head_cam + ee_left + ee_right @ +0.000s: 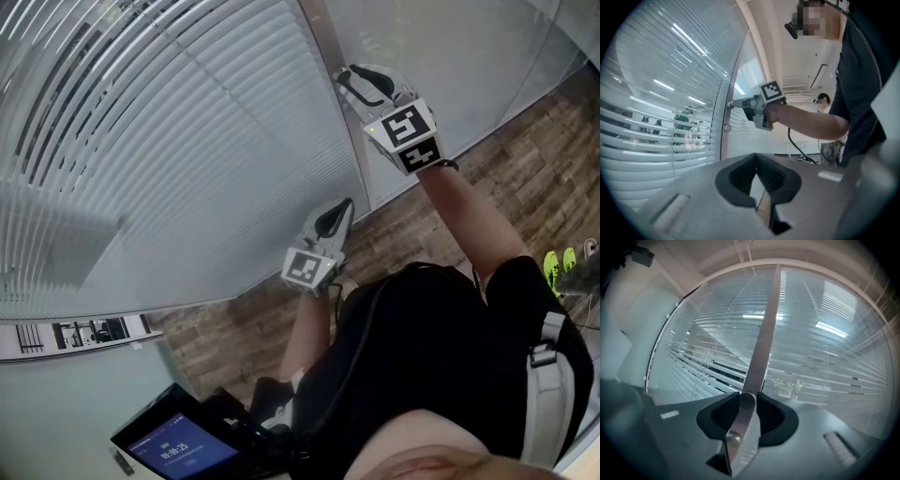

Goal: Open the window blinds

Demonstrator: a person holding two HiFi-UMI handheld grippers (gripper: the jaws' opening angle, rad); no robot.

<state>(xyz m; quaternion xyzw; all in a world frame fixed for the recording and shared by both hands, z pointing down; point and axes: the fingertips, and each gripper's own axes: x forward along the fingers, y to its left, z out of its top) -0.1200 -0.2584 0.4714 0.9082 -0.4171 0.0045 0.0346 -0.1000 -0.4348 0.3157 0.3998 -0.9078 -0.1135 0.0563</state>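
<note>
Of two round knobs on the metal post (765,341), seen together only in the right gripper view, the upper knob (746,400) is pinched between the right claw's (347,79) half-spread pads, while the left claw (756,159), tips closed on nothing, hangs lower before the window blinds (178,150), which are down behind glass left of that post.
</note>
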